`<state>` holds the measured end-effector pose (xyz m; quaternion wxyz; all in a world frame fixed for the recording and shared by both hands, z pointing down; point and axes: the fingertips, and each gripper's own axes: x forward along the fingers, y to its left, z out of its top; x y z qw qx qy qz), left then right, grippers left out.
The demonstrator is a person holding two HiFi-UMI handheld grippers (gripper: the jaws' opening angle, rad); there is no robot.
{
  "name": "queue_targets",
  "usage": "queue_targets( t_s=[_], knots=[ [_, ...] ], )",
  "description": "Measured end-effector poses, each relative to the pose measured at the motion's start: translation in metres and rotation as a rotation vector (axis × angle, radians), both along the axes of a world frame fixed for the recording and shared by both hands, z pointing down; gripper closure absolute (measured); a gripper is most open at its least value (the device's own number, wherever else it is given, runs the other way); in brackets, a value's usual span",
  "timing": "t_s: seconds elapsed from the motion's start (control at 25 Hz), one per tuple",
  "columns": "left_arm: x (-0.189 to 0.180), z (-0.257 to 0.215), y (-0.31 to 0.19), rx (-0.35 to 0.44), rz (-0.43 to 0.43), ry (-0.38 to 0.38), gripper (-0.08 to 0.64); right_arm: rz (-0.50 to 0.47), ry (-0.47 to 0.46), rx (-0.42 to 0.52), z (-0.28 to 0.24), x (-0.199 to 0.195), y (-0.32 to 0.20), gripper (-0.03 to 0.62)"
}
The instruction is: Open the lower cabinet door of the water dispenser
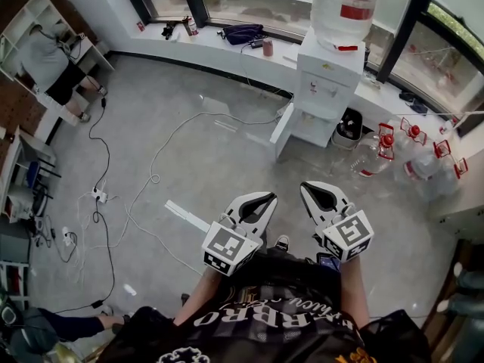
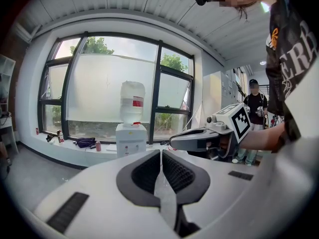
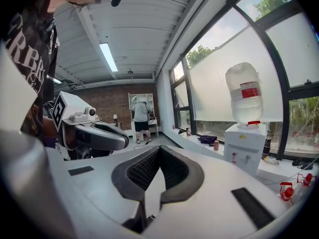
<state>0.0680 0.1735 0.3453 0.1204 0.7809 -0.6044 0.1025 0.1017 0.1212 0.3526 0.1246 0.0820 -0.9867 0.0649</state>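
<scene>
The white water dispenser stands against the window ledge with a clear bottle on top, well ahead of me across the grey floor. A white panel juts out from its lower left side; it looks like the lower door swung open. My left gripper and right gripper are held side by side in front of my body, far from the dispenser, both shut with nothing between the pads. The dispenser is small beyond the left gripper. It stands right of the right gripper as the dispenser.
Several empty bottles with red caps lie on the floor right of the dispenser, and a black bin sits beside it. Cables and a power strip trail at left. A white strip lies ahead. A person stands by shelves far left.
</scene>
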Motion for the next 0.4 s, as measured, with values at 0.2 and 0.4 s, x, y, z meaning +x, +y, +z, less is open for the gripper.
queue_targets(
  t_s=[0.2,0.4],
  knots=[
    [0.000,0.002,-0.003,-0.002,0.010,0.001,0.540,0.008,0.006,0.001,0.002,0.000,-0.005,0.580],
    [-0.007,0.003,-0.008,-0.001,0.012,-0.018,0.540,0.012,0.005,0.015,0.004,-0.003,-0.018,0.580]
  ],
)
